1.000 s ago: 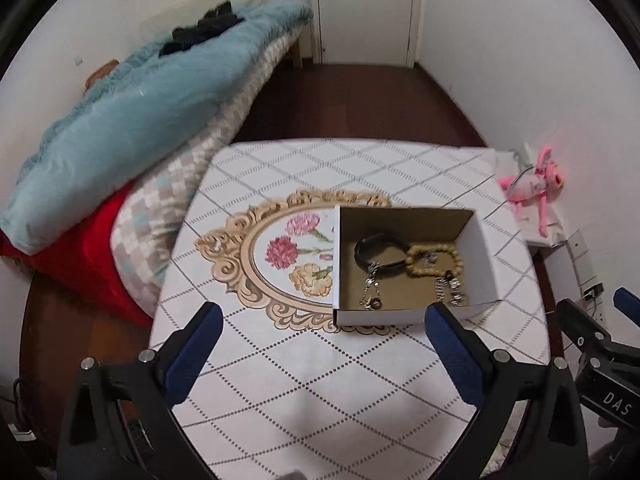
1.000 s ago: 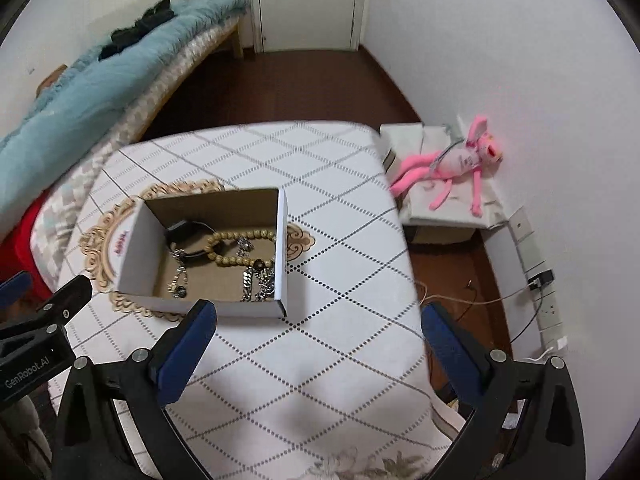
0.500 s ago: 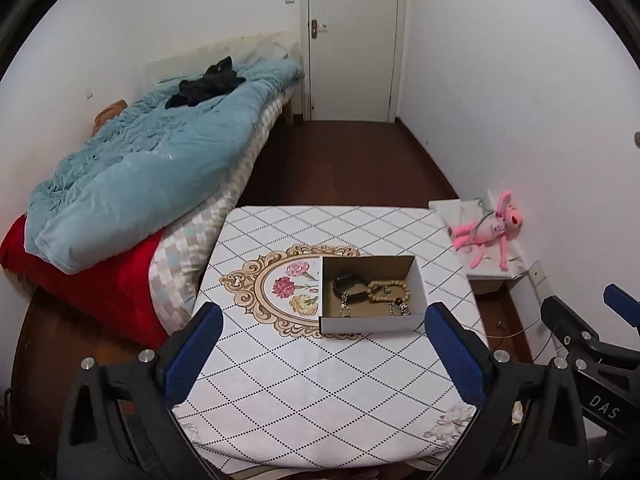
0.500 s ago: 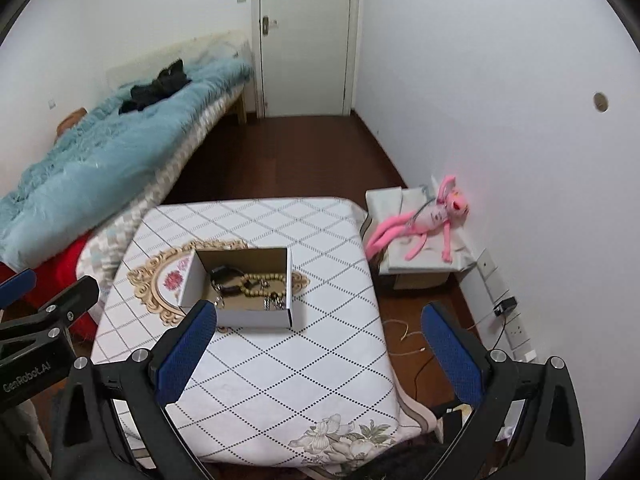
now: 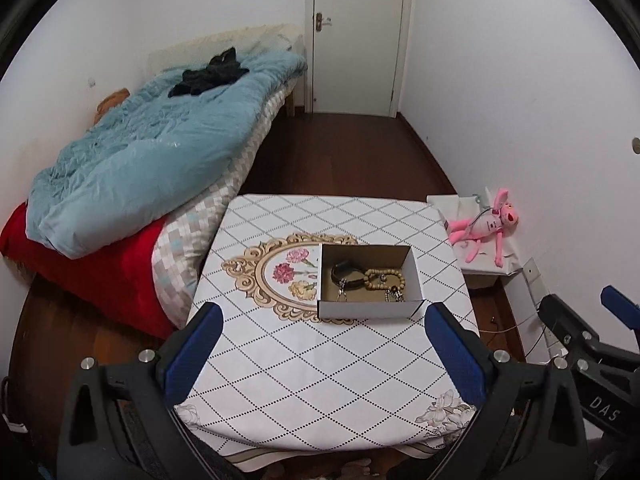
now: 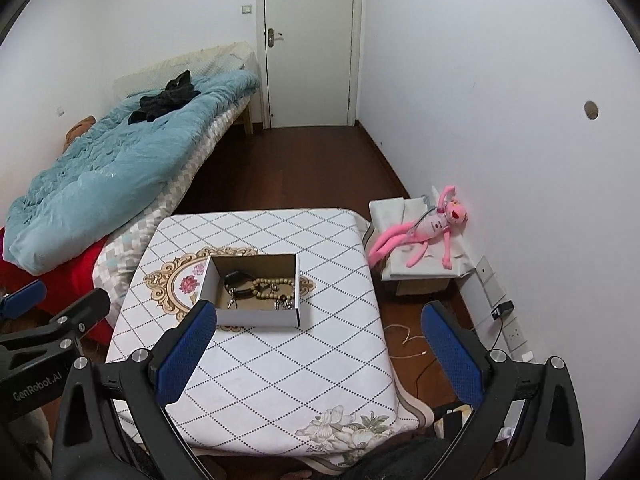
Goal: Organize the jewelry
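A small open cardboard box (image 5: 370, 312) (image 6: 258, 318) stands near the middle of the table. Inside it lie a black band (image 5: 343, 273) (image 6: 236, 280), a wooden bead bracelet (image 5: 385, 279) (image 6: 276, 285) and some metal chains (image 5: 394, 296) (image 6: 283, 304). My left gripper (image 5: 322, 354) hangs open well back from the box, above the table's near edge, with nothing between its fingers. My right gripper (image 6: 316, 354) is open too, empty, and equally far back. Each gripper's body shows at the side of the other view.
The table (image 5: 304, 376) (image 6: 280, 380) wears a white diamond-pattern cloth with a floral medallion (image 5: 280, 276). A bed with a blue duvet (image 5: 152, 160) lies left. A pink plush toy (image 5: 486, 228) (image 6: 432, 228) rests on a low box at the right wall. Cables and sockets (image 6: 504, 320) lie on the floor.
Both grippers have pulled up and back from the box, so the table looks smaller and the whole room shows. The box and jewelry have not moved.
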`<action>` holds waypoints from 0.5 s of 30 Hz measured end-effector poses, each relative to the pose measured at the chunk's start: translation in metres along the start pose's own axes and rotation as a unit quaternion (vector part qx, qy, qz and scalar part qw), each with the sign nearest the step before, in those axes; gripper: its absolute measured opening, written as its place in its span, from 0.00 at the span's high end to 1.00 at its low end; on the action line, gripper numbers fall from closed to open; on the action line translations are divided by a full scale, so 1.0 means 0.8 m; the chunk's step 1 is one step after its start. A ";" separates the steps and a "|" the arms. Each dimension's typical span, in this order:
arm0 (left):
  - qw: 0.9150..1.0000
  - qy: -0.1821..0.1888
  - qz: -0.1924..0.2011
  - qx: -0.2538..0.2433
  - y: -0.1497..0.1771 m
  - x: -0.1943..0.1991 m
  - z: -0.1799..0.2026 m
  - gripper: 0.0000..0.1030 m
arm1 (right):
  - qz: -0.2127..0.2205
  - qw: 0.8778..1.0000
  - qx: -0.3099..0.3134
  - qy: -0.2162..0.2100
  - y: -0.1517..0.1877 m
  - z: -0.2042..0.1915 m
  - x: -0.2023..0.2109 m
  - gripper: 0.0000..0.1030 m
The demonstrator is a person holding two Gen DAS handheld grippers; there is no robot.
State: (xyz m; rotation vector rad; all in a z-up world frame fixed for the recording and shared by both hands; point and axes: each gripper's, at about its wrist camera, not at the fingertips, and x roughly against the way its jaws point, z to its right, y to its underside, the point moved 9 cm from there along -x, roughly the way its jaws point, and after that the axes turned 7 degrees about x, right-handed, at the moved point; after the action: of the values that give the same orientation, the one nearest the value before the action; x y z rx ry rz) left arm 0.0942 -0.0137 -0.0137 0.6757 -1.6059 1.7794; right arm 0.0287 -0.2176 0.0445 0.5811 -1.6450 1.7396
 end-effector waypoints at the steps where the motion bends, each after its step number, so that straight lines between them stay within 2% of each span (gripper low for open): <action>1: 1.000 0.001 -0.002 0.002 0.000 -0.002 0.001 0.00 | -0.006 1.000 0.000 0.000 0.001 0.000 -0.005 0.00; 7: 1.000 0.001 -0.028 0.004 -0.011 -0.032 0.008 0.00 | -0.028 1.000 0.004 -0.003 -0.009 -0.004 -0.041 0.00; 15: 0.998 -0.017 -0.062 -0.002 -0.020 -0.078 0.006 0.00 | -0.053 0.998 0.016 -0.003 -0.033 -0.010 -0.089 0.00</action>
State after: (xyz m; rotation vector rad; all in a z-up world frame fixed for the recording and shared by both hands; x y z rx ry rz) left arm 0.1472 -0.0253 -0.0485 0.7903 -1.5554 1.6833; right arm 0.0975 -0.2214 0.0109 0.6773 -1.5638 1.6913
